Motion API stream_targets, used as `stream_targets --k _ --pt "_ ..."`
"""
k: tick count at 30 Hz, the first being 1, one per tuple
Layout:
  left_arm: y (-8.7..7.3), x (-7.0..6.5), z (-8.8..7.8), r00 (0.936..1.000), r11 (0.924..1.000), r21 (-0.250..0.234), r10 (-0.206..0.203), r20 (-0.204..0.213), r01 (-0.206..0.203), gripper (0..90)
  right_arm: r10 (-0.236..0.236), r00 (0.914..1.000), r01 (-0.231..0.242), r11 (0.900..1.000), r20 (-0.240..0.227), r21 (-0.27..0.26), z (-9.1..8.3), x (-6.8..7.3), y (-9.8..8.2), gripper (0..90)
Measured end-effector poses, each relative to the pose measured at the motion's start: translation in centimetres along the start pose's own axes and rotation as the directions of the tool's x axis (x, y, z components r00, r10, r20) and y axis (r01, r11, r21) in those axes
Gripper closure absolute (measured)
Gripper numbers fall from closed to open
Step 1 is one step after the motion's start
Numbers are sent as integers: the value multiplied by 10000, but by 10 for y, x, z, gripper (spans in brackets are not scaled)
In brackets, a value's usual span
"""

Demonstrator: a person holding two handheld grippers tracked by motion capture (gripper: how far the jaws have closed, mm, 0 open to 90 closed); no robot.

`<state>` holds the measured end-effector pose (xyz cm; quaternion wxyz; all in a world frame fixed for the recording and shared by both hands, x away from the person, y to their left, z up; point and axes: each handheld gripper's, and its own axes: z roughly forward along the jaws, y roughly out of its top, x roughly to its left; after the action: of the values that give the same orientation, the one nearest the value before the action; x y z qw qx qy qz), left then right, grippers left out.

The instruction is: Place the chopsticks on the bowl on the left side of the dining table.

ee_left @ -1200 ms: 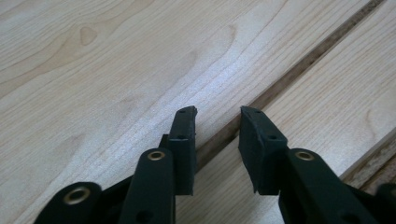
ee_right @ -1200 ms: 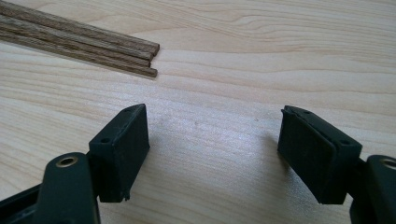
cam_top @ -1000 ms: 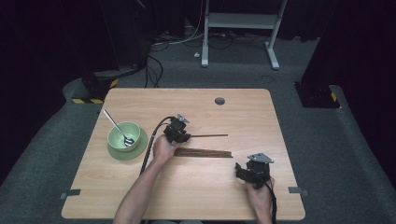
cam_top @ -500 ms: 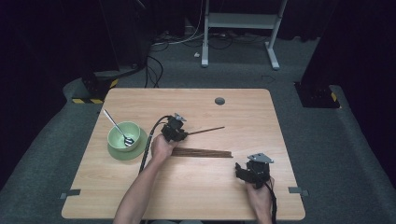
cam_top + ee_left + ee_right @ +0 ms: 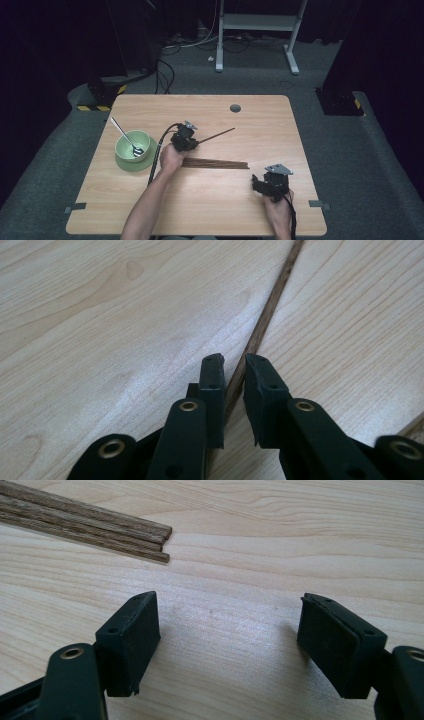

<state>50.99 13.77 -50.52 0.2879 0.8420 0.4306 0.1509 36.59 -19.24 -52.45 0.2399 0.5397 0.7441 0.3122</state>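
Jaws of the right hand-held gripper (image 5: 227,645) stand wide apart over bare counter (image 5: 210,200), holding nothing. Beyond it lies a bundle of dark chopsticks (image 5: 215,163). Farther up, the left hand-held gripper (image 5: 234,371) has just been closing on 1 chopstick (image 5: 216,135), its far end tilted outward. Thin, stiff, light and likely slippery, it probably pivots unless gripped nearer its middle.

left gripper (image 5: 192,142) near the counter's middle, forearm slanting in from the near edge, fingers (image 5: 212,385) just been closing to a narrow gap, right gripper (image 5: 260,184) resting by the near right corner, fingers (image 5: 131,640) spread wide apart
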Motion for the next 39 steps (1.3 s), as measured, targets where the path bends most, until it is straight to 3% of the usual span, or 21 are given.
stream_targets --k 39 --pt "-5 11 -3 9998 10000 -58 -58 -180 57 831 -8 10000 8 10000 -40 9 0 0 0 244"
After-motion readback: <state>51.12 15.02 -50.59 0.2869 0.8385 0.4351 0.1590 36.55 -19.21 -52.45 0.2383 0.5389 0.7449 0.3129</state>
